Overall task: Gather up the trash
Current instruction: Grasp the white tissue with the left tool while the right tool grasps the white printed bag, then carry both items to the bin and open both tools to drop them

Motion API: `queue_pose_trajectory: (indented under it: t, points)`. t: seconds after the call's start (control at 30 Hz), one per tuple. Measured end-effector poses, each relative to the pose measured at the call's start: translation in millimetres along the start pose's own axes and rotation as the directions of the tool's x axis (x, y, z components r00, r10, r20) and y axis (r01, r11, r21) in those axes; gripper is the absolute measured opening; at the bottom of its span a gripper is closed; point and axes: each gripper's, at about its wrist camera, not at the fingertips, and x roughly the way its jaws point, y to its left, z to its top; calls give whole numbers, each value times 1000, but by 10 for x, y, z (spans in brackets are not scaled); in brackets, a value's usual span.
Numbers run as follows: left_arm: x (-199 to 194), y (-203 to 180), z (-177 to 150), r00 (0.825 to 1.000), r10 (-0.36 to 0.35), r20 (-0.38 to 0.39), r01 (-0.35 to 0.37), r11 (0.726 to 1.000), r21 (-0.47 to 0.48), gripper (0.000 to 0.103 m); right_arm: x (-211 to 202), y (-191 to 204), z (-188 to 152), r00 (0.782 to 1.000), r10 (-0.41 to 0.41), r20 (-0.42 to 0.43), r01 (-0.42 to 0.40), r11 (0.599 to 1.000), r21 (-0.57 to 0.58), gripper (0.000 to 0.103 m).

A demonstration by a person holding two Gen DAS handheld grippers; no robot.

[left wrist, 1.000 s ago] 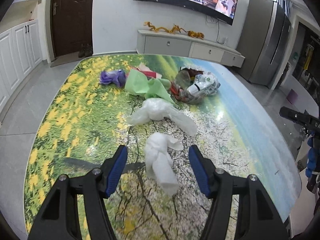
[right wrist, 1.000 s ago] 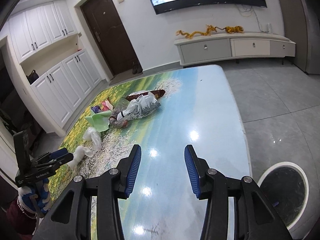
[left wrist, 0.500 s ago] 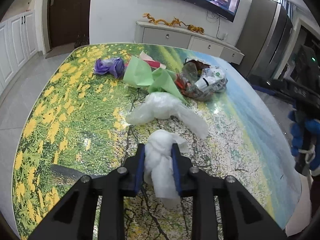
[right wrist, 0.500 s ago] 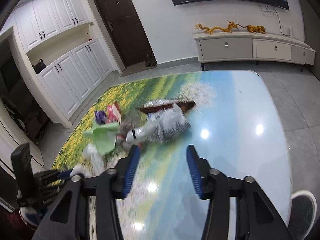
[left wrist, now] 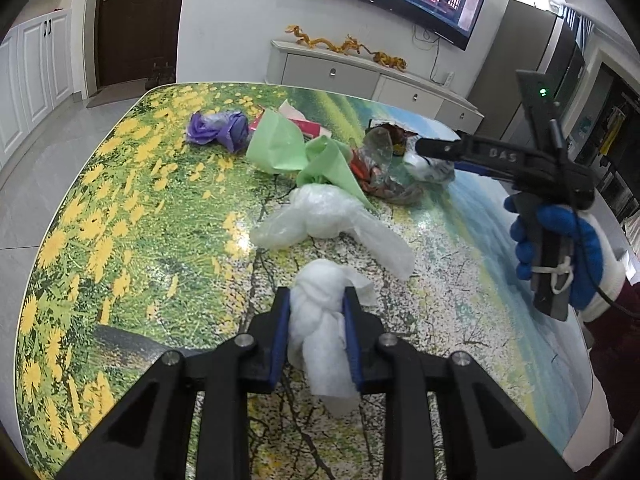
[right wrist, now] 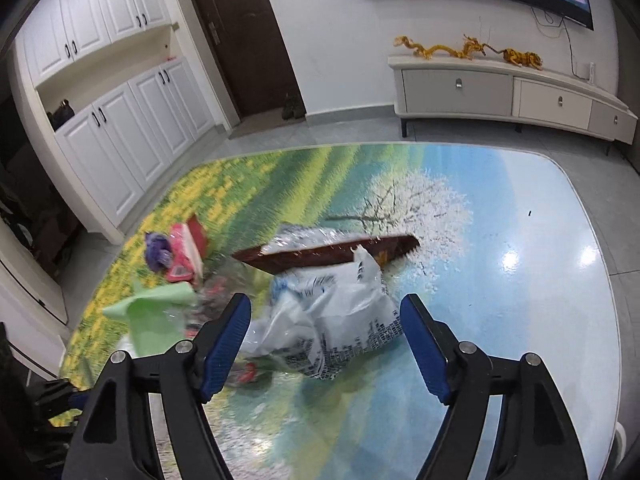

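My left gripper [left wrist: 315, 302] is shut on a crumpled white tissue wad [left wrist: 320, 320] just above the picture-printed table [left wrist: 120, 220]. Beyond it lie a clear plastic bag [left wrist: 320, 220], green paper [left wrist: 288, 148], a purple bag [left wrist: 218, 130] and a shiny wrapper pile [left wrist: 384, 168]. My right gripper [right wrist: 326, 320] is open, its fingers either side of a white printed plastic bag [right wrist: 344, 320]; it also shows in the left wrist view [left wrist: 436, 148] over that pile. A brown wrapper [right wrist: 328, 254], a red box [right wrist: 186, 252] and the purple bag [right wrist: 158, 250] lie behind.
A TV cabinet [right wrist: 500, 96] stands against the far wall, white cupboards [right wrist: 120, 120] and a dark door [right wrist: 244, 40] to the left. Grey floor tiles surround the table. The table's blue right part [right wrist: 520, 280] carries nothing.
My left gripper closed on the tissue wad and lifted it slightly. My right gripper swung in from the table's blue side to the printed bag and opened wider.
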Motion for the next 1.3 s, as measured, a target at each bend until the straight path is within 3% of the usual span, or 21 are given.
queue_pose_trajectory:
  t: [0.1, 0.17, 0.47, 0.93, 1.1, 1.3]
  points:
    - [-26, -12, -13, 1000, 5, 10, -5, 1000, -3, 22, 16, -38, -26, 1000, -1, -9, 1, 1000, -3, 67]
    - [-44, -24, -30, 1000, 6, 12, -6, 1000, -5, 22, -9, -47, -50, 1000, 1, -16, -1, 1000, -13, 53]
    - [-242, -125, -112, 999, 16, 46, -16, 1000, 10, 21, -192, -103, -261, 999, 41, -18, -42, 999, -16, 27]
    - [-687, -606, 41, 989, -34, 144, 21, 996, 85, 20, -1386, -156, -571, 984, 65, 169, -65, 998, -10, 25]
    - [-663, -995, 177, 987, -83, 140, 62, 987, 147, 20, -1853, -443, -752, 973, 20, 231, -29, 999, 35, 25]
    - [-468, -1643, 352, 980, -178, 94, 153, 961, 230, 20, -2313, -960, -1079, 959, -93, 268, 61, 990, 124, 25]
